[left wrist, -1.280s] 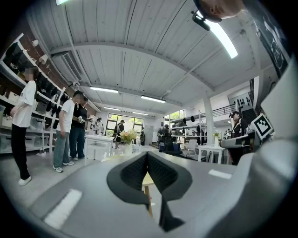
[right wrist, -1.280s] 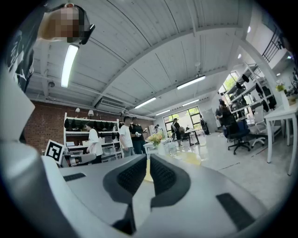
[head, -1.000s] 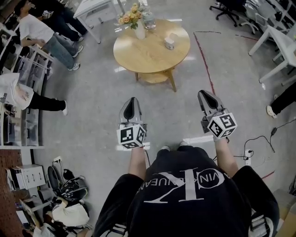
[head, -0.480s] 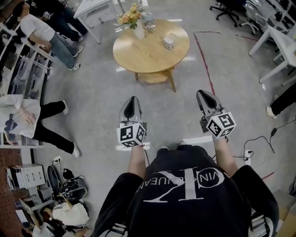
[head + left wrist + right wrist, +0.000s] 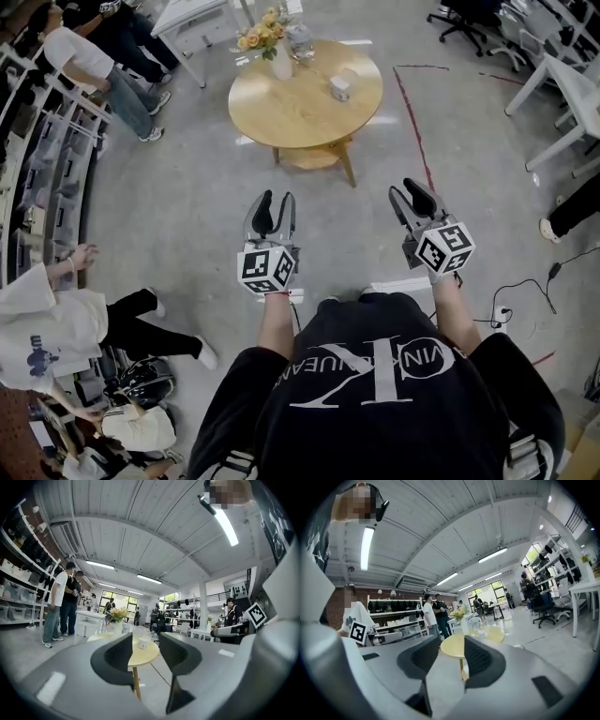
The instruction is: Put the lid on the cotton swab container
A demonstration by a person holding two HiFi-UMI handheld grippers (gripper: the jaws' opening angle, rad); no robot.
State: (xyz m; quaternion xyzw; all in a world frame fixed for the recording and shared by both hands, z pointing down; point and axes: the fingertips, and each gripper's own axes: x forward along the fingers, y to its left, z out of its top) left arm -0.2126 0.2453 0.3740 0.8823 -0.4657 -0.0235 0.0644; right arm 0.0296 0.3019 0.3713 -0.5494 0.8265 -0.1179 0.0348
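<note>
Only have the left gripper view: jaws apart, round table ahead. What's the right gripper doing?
Observer: Right gripper is open, with nothing between its jaws; they have just been opening.
Operator: Where are both relative to the table?
Observer: Head view: left gripper and the right one hang over floor, short of the round table, touching nothing. Left jaws have just been opening too, empty.
Operator: Container layout from above?
Observer: Small white container sits right of centre on the table, apart from the flower vase at the far edge. Lid state: can't tell.
</note>
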